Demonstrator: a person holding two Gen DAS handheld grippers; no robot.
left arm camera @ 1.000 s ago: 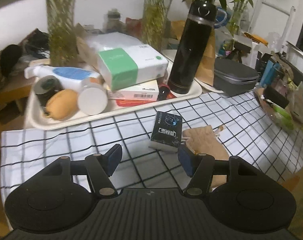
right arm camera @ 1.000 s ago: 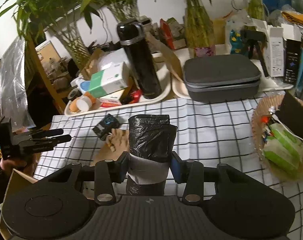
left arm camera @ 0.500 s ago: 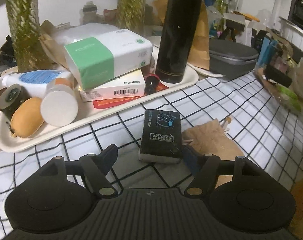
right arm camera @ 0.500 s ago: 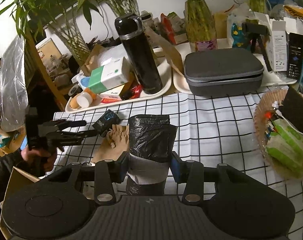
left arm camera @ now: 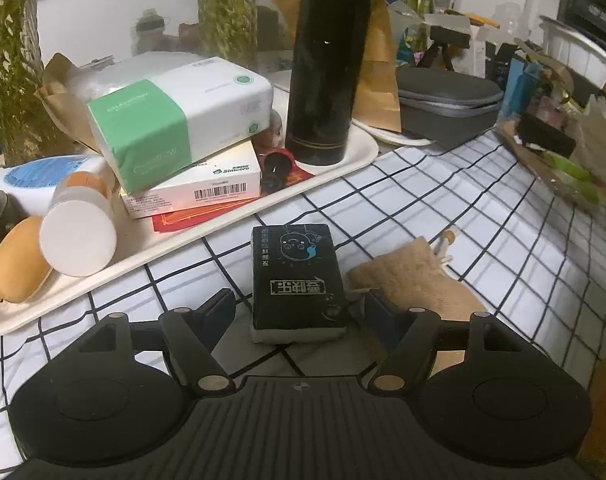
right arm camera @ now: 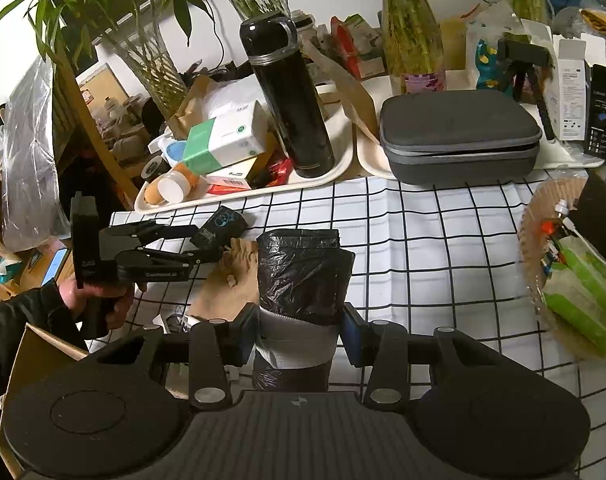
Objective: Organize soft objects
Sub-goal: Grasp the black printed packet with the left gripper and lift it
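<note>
A black soft tissue pack (left arm camera: 297, 276) lies on the checked cloth, with a tan drawstring pouch (left arm camera: 415, 280) just to its right. My left gripper (left arm camera: 298, 300) is open and straddles the near end of the pack, a gap showing on each side. The right wrist view shows the same left gripper (right arm camera: 207, 242), held by a hand, reaching the pack (right arm camera: 223, 224) beside the pouch (right arm camera: 231, 284). My right gripper (right arm camera: 299, 332) is shut on a roll of black bin bags (right arm camera: 303, 272) with a grey band, held upright above the cloth.
A cream tray (left arm camera: 343, 168) behind the pack holds a green-and-white tissue box (left arm camera: 175, 120), a tall black flask (left arm camera: 327, 64) and bottles. A grey zip case (right arm camera: 459, 140) sits at the back, a woven basket (right arm camera: 543, 208) on the right, a cardboard box (right arm camera: 35, 344) at lower left.
My left gripper has come forward and down onto the black pack, and its jaws have widened to either side of it. The right gripper and its roll have stayed put.
</note>
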